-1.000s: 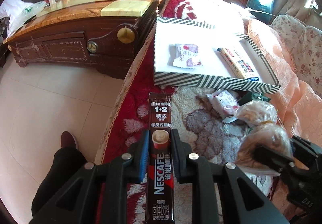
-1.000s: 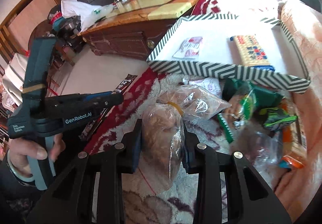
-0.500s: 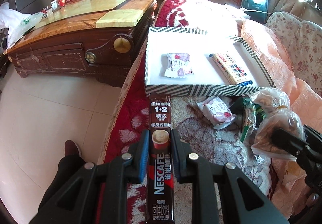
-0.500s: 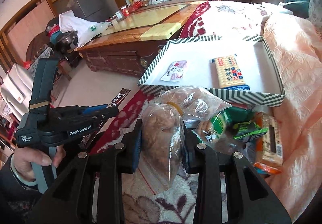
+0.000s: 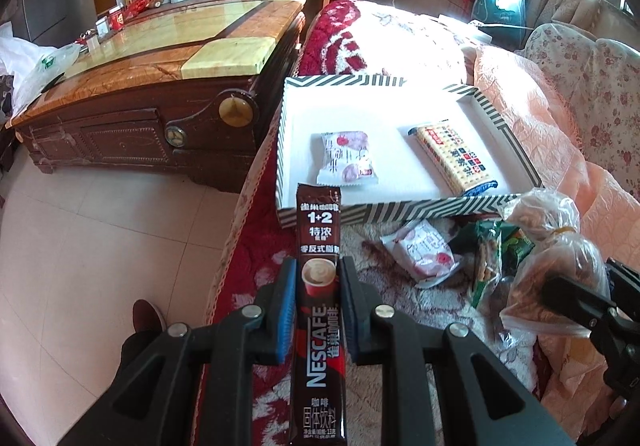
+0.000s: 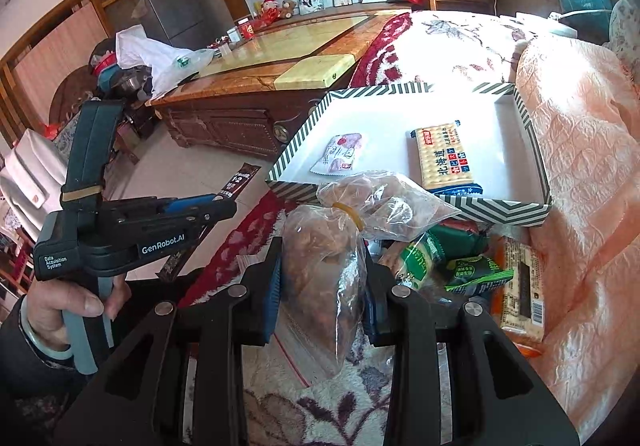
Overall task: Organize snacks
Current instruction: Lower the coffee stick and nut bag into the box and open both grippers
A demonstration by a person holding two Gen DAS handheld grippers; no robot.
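Between my left jaws I hold a coffee stick sachet (image 5: 320, 310), and they are almost closed, pressing on its two long edges. I grip it near the middle, I think so that the long thin packet does not bend or swing, and its top end already points at the striped box (image 5: 404, 207) in front. My left gripper (image 5: 319, 306) stays above the red and white fluffy blanket (image 5: 256, 266), just before the near wall of the box.

My right gripper (image 6: 322, 286) is also nearly closed, on a clear plastic bag (image 6: 324, 270) with brown baked pieces inside. The blue pads (image 6: 274, 294) squeeze the soft body of the bag below the yellow rubber band (image 6: 350, 213) which ties its neck, probably because the neck is too loose to hold. The film is thin, shiny and wrinkled, so I judge it can slip or let the pieces be crushed if I press more.

The box is shallow, with a smooth white floor and walls in dark and white stripes. Inside lie a small white and pink wrapped snack (image 5: 348, 157) and a flat cracker pack (image 5: 454, 155), well apart, so there is free space for both my things. Outside the box, on the blanket, remain another pink wrapped snack (image 5: 424, 252), green packets (image 6: 448, 262) and an orange pack (image 6: 520, 290), lying in a mixed pile against the peach quilted cover (image 6: 580, 165). The sorting seems to me only at the beginning.
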